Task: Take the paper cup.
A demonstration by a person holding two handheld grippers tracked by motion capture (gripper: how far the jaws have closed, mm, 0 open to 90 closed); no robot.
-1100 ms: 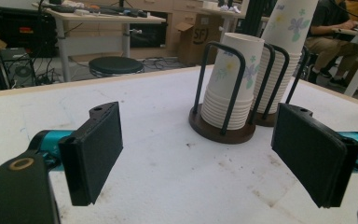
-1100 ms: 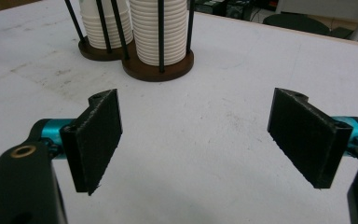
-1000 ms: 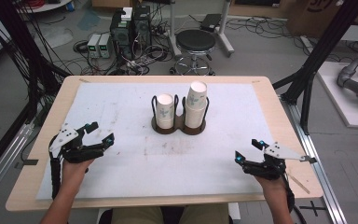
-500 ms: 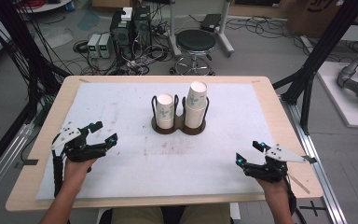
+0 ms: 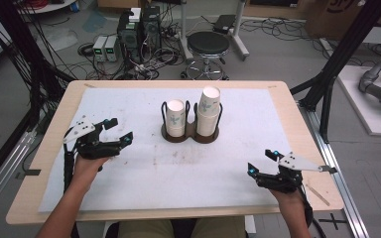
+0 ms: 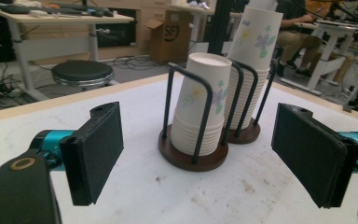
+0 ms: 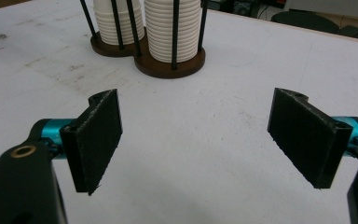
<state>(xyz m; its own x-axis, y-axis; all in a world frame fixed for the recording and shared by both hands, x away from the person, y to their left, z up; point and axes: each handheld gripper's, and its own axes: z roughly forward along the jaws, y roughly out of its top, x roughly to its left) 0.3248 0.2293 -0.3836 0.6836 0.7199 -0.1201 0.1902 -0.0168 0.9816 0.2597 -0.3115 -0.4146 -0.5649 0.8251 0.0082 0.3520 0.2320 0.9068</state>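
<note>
A dark brown double cup holder [image 5: 189,135] with black wire loops stands at the middle back of the white mat. It holds a shorter stack of flowered paper cups [image 5: 175,118] on the left and a taller stack [image 5: 209,110] on the right. My left gripper [image 5: 120,130] hovers left of the holder, open and holding nothing. In the left gripper view the short stack [image 6: 200,116] and the tall stack [image 6: 251,70] stand ahead between the wide jaws of that gripper [image 6: 198,135]. My right gripper [image 5: 262,162] is open near the front right, with the holder base [image 7: 168,63] far ahead of it [image 7: 196,135].
The white mat [image 5: 178,168] covers most of the wooden table [image 5: 44,148]. Black frame posts [image 5: 337,54] stand at both sides of the table. Behind the table on the floor are a round stool [image 5: 208,44] and computer boxes [image 5: 139,29] with cables.
My left gripper has moved forward and to the right, closer to the cup holder. The right gripper has hardly moved. Both stay open.
</note>
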